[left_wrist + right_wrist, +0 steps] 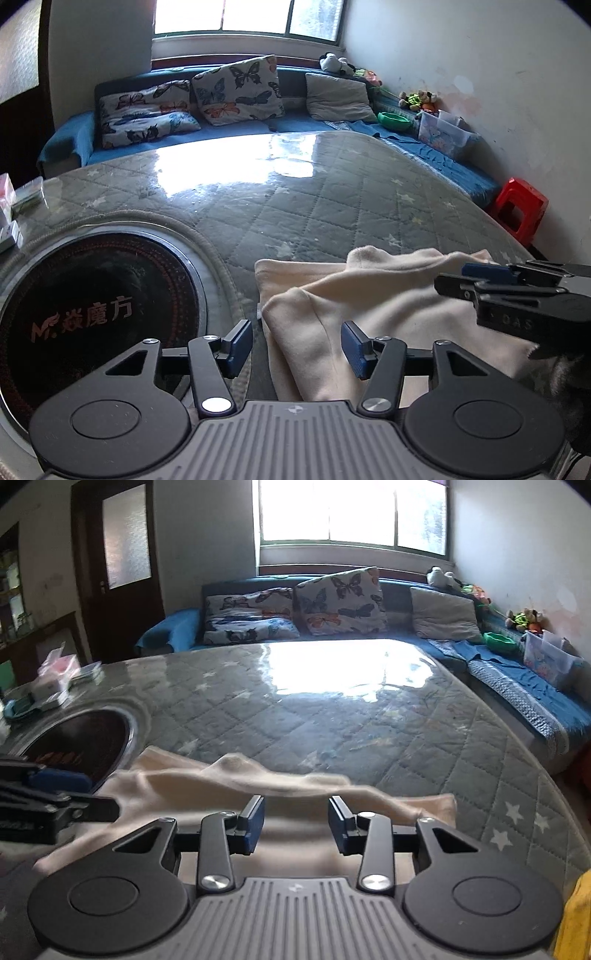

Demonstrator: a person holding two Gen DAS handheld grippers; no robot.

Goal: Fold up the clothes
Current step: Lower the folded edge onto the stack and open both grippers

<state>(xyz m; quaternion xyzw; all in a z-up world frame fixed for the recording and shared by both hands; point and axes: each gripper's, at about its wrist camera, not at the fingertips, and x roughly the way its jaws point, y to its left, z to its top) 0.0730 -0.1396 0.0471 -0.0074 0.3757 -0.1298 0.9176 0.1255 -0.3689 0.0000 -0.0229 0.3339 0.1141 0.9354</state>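
Cloth first: in the left wrist view the cream garment (369,306) lies rumpled on the desk (295,206), from 6 to 3 o'clock. You should expect it light, limp and apt to slide on the glossy quilted cover, so take it by a hem or corner, not the bulk. Your left gripper (297,347) has its fingers half open over a fold, gripping nothing. The round black burner (92,306) sits at 9 o'clock, just beside the cloth's edge.

In the right wrist view the right gripper (296,825) is partly open and empty above the garment's near side. A yellow item (576,919) peeks in at 4 o'clock; boxes (55,683) lie at 10, well apart.
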